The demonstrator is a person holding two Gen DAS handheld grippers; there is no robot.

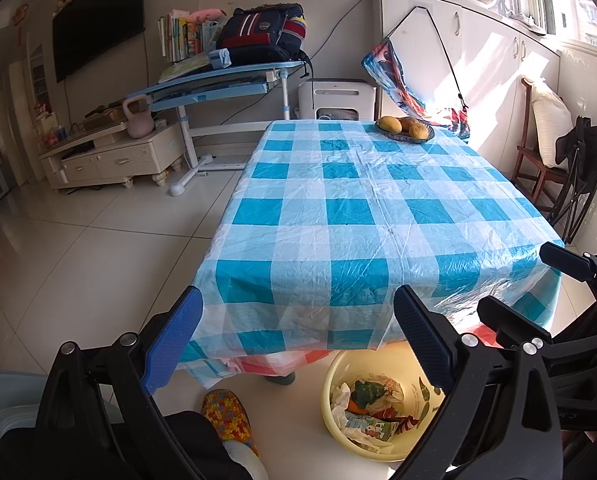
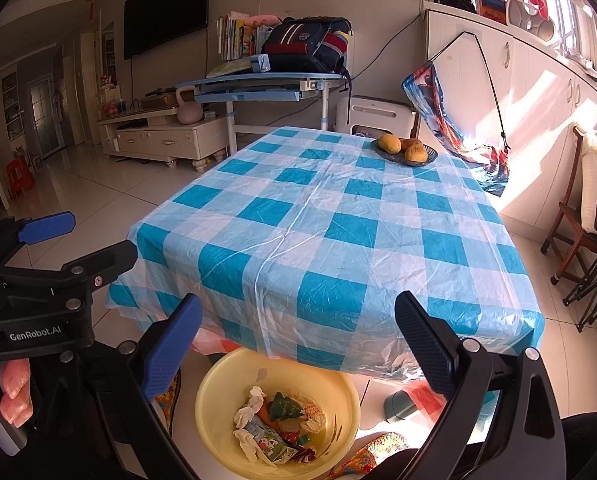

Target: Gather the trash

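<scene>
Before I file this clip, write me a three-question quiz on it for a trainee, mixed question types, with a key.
1. True or false: crumpled wrappers and tissues lie on the checked tablecloth.
2. Which holds the trash? A) the yellow basin on the floor B) the dish of fruit C) the white cabinet
3. Fill in: the left gripper and the right gripper both stand ____, holding nothing.

Key:
1. False. The cloth bears only the dish of fruit at its far end.
2. A.
3. Open.
</scene>
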